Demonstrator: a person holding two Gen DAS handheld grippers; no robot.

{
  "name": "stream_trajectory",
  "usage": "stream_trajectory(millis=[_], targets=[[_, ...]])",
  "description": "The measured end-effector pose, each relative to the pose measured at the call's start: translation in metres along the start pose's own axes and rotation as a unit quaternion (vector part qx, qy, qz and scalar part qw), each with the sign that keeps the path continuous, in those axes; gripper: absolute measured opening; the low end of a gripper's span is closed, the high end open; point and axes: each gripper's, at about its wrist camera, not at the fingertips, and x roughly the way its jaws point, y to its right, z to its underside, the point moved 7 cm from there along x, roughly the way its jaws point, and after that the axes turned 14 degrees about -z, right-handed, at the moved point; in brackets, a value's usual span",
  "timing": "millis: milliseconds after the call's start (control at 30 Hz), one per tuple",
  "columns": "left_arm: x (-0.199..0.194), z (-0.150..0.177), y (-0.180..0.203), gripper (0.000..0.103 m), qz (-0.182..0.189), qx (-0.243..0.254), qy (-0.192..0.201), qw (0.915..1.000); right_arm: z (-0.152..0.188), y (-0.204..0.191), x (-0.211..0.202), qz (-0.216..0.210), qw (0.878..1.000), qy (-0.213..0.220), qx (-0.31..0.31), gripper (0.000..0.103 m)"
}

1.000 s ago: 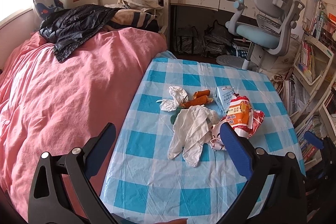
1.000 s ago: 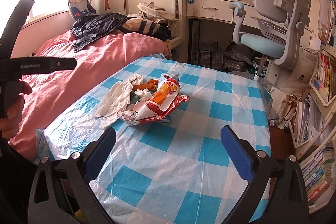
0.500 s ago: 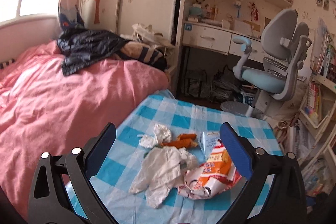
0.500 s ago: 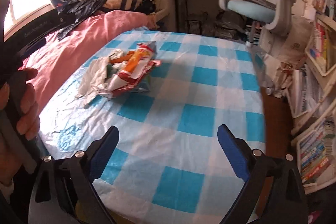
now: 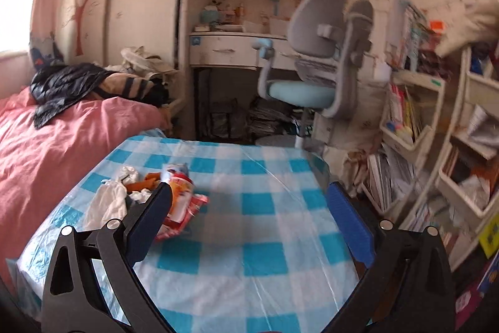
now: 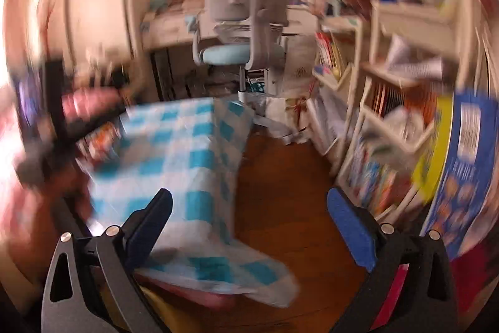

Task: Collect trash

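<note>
Left wrist view: left gripper (image 5: 249,208) hovers with jaws spread wide and empty above the blue-and-white checked plastic-covered counter (image 5: 265,239). Trash sits at ten o'clock: a crumpled red-and-orange snack wrapper (image 5: 181,202) touching white crumpled tissue (image 5: 106,202). Right gripper (image 6: 249,208), jaws also wide and empty, faces the brown wooden floor (image 6: 280,192); blur obscures detail. Approach should be low, jaws straddling the wrapper.

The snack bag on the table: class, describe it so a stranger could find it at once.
Start at the blue-checked table beside the pink bed. A small trash pile sits near the table's bed-side edge. The snack bag is its crumpled red, orange and white wrapper, lying beside the plain white tissues.
</note>
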Motion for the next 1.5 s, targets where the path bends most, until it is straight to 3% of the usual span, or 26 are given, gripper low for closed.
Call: stream_trajectory(millis=[33,133,233,400,600,833,1300,1500], targets=[[-0.008,0.006,0.017,0.096,0.0,0.022,0.006,0.9997,-0.001,0.005,-0.007,-0.02,1.0,0.015,0.019,0.095],[-0.016,0.023,0.067,0.096,0.007,0.056,-0.006,0.9984,-0.002,0.014,-0.029,-0.001,0.999,0.036,-0.016,0.095],[-0.019,0.036,0.119,0.096,0.023,0.086,-0.014,0.9959,0.001,0.035,-0.047,-0.001,0.998,0.057,0.001,0.095],[-0.012,0.066,0.21,0.096,0.023,0.186,0.003,0.9824,0.003,0.069,-0.07,0.006,0.997,0.076,0.024,0.095],[-0.005,0.102,0.274,0.096,0.043,0.202,-0.023,0.9781,0.017,0.101,-0.089,0.035,0.996,0.076,0.028,0.095],[-0.009,0.117,0.3,0.096,0.067,0.253,0.016,0.9651,0.024,0.11,-0.098,0.036,0.995,0.082,0.041,0.095],[0.004,0.121,0.287,0.096,0.089,0.233,-0.032,0.968,0.02,0.089,-0.086,0.058,0.996,0.054,-0.027,0.095],[0.005,0.122,0.287,0.096,0.086,0.253,-0.073,0.9609,0.026,0.073,-0.092,0.098,0.99,0.052,-0.09,0.095]])
